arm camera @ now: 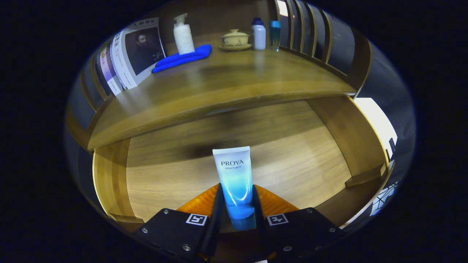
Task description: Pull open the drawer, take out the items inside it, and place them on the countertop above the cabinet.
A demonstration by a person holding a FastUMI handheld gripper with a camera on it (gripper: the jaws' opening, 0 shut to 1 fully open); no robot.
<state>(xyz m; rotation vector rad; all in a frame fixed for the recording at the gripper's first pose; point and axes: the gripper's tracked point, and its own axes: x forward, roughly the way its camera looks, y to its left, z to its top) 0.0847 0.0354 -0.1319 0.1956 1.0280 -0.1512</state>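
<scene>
A white-to-blue cosmetic tube [234, 180] stands between the two fingers of my gripper [236, 204], which is shut on its lower half. The tube points away from me, its flat crimped end farthest off. Below and beyond it lies the open wooden drawer [292, 160], its bare floor showing on both sides of the tube. The countertop [219, 87] of the cabinet stretches above the drawer, its front edge just beyond the tube's far end.
On the countertop stand a white pump bottle [183, 34], a folded blue cloth [184, 58], a lidded tea bowl on a saucer [235, 39], a white bottle [259, 34] and a blue bottle [274, 33]. Books [135, 54] lean at its left. Wooden slats [318, 33] rise at right.
</scene>
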